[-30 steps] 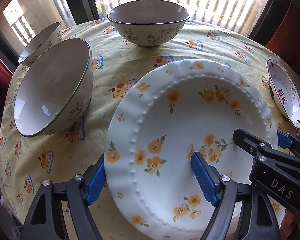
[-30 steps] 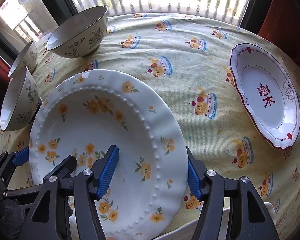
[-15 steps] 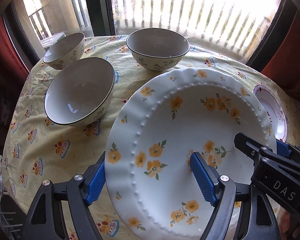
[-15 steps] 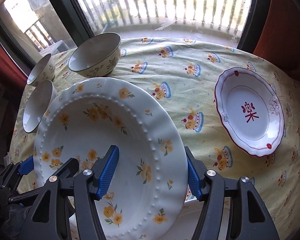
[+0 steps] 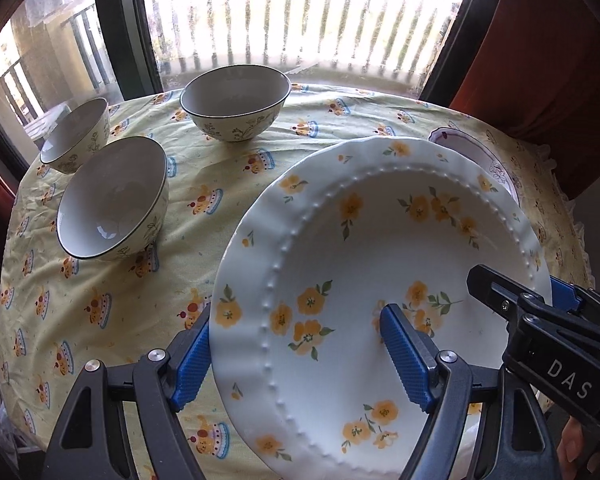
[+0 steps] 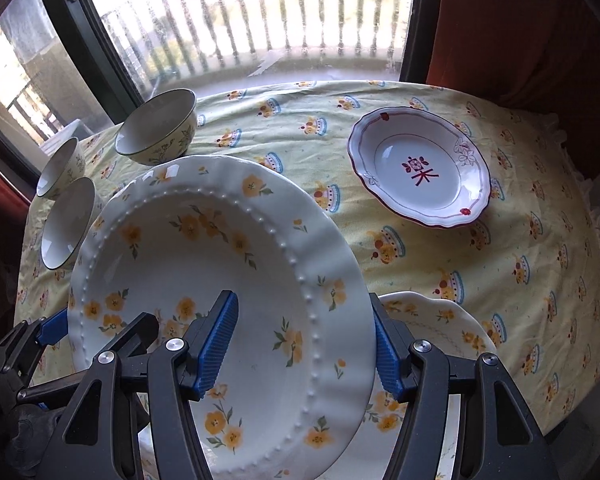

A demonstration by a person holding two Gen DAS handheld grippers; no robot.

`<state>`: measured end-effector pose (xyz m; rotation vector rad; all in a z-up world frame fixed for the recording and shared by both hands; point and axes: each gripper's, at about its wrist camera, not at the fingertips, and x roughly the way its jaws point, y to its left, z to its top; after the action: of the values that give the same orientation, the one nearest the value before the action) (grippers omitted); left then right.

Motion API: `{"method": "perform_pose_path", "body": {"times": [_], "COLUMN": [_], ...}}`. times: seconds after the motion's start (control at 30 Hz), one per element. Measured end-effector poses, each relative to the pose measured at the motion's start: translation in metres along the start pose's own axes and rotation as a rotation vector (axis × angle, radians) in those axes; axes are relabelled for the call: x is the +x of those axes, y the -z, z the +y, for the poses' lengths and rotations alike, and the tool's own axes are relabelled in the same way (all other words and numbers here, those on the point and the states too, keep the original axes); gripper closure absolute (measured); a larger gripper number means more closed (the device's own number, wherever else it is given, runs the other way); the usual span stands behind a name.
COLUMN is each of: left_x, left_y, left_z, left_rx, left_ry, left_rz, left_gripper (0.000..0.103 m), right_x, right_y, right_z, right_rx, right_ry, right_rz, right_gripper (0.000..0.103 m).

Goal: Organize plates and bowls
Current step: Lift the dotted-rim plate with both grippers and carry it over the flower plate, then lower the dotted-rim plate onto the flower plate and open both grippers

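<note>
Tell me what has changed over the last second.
The flowered plate, gripped at opposite rims by the left gripper and right gripper, has been lifted off the table, uncovering a second flowered plate beneath. Both grips stayed on; the three bowls and the red-rimmed plate stayed put.

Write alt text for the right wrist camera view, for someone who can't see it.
Both grippers, the right gripper and the left gripper, hold a white yellow-flowered plate by opposite rims, tilted above a similar plate on the yellow tablecloth. Beyond it sit a red-trimmed dish and three bowls near the window.
</note>
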<state>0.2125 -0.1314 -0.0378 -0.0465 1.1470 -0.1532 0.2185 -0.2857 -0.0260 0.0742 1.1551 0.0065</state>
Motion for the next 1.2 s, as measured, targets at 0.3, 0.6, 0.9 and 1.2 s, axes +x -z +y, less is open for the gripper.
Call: {"method": "perform_pose_path", "body": {"times": [0.3, 0.6, 0.9, 1.2], "left_x": [0.003, 0.010, 0.020, 0.036], "left_y": [0.020, 0.048, 0.069, 0.081], "left_z": [-0.054, -0.106, -0.141, -0.163], "left_rx": [0.036, -0.056, -0.131, -0.154], "left_ry": [-0.007, -0.034, -0.045, -0.041], "left_rz": [0.022, 0.044, 0.055, 0.093], "left_gripper": [0.023, 0.023, 0.023, 0.023], "right_x": [-0.011, -0.010, -0.006, 0.008], "right_y": [0.027, 0.046, 0.057, 0.069], "right_z": [-0.052, -0.111, -0.152, -0.176], "right_rx": [0.038, -0.020, -0.096, -0.119], "right_ry": [0.006, -0.030, -0.048, -0.040], "right_rz": [0.002, 0.034, 0.052, 0.093], "right_gripper": [0.037, 0.037, 0.037, 0.037]}}
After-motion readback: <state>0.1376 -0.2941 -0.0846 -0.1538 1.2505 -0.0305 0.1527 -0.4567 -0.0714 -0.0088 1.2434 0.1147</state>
